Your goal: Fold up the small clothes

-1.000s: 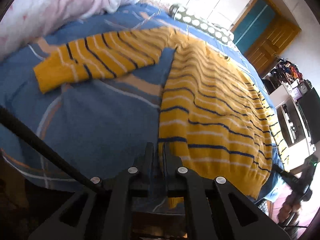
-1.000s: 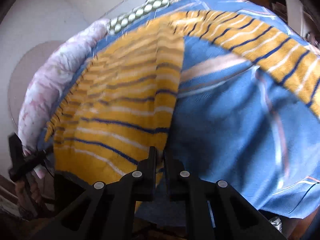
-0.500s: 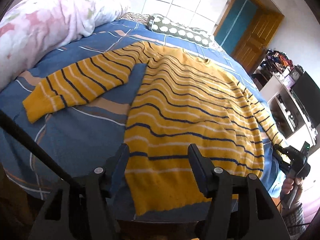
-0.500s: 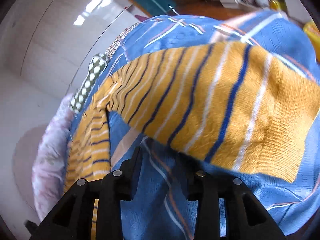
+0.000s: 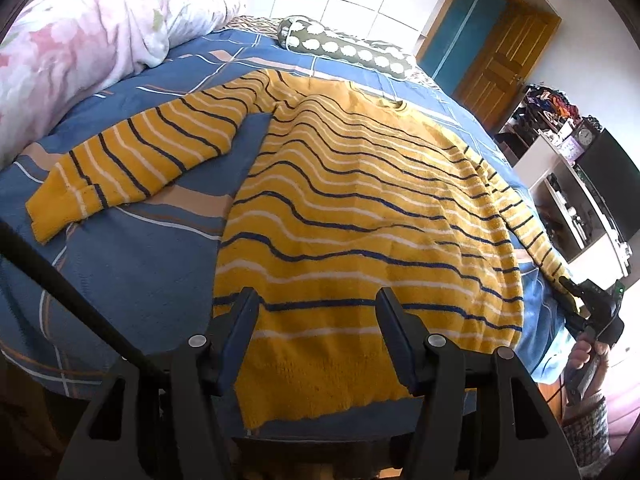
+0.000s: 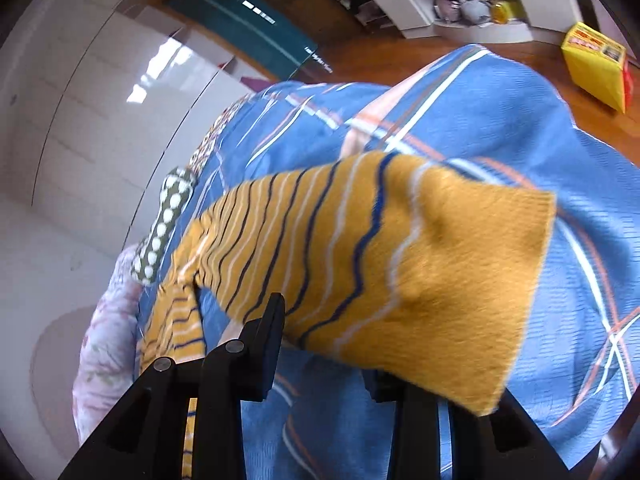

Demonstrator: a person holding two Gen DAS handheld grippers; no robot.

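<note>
A: Report the position of the sweater.

B: It lies flat on the bed, on the blue striped cover, neck toward the spotted bolster and hem at the near edge. One sleeve stretches out to the left of the body in your left view. The other sleeve runs down the right side toward the bed's edge.

A: State the condition of your left tongs.

B: Your left tongs stand wide, jaws apart above the hem. Hem fabric shows between the fingers, but the pads do not press on it.

A: And your right tongs?

B: Your right tongs are partly apart. The left finger is just beside the lower edge of the right sleeve. The cuff covers the other finger, so you cannot confirm contact there. No clamping is visible. The left view shows them at the far right, in a hand, by the sleeve's end.

A: Anything else near the bed?

B: A pink floral quilt at the head, a yellow box on the floor.
</note>
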